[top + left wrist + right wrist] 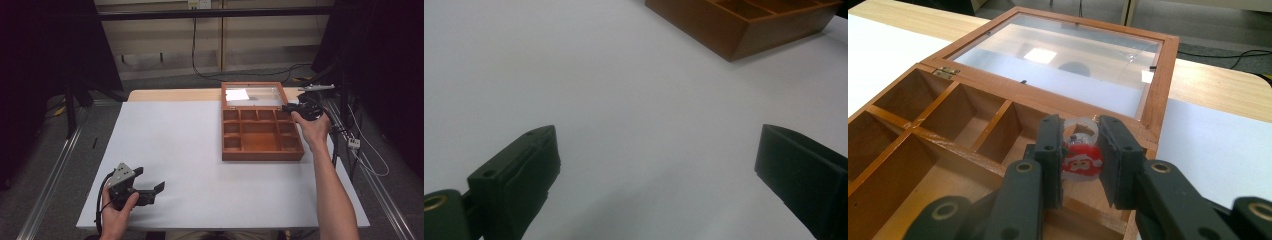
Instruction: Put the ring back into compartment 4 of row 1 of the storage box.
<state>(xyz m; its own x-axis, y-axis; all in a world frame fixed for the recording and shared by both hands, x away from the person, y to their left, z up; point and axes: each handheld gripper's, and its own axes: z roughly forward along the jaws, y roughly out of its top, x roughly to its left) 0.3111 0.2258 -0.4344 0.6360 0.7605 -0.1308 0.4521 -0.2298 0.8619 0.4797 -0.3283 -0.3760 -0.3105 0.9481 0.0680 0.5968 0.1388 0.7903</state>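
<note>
Jaws of your right hand-held gripper [1079,155] are closed on a small clear ring with a red Santa charm [1081,159], pinching it from both sides. You hold it over the far right corner of the wooden box [260,135], above the rightmost compartment of the row next to the hinges. In the high view your right hand [312,127] reaches in over the box's right edge with that gripper at the back corner.

The box sits on the right half of the white table [190,150], its tray split into small compartments around a larger middle one; those you can see look bare. Its glass-paned lid [1058,65] is swung fully open and lies flat behind the tray, over the table's wooden far edge.

Your left hand-held gripper [145,187] rests low at the near left of the table in your left hand [117,212], jaws spread wide apart with bare table between them, well apart from the box.
</note>
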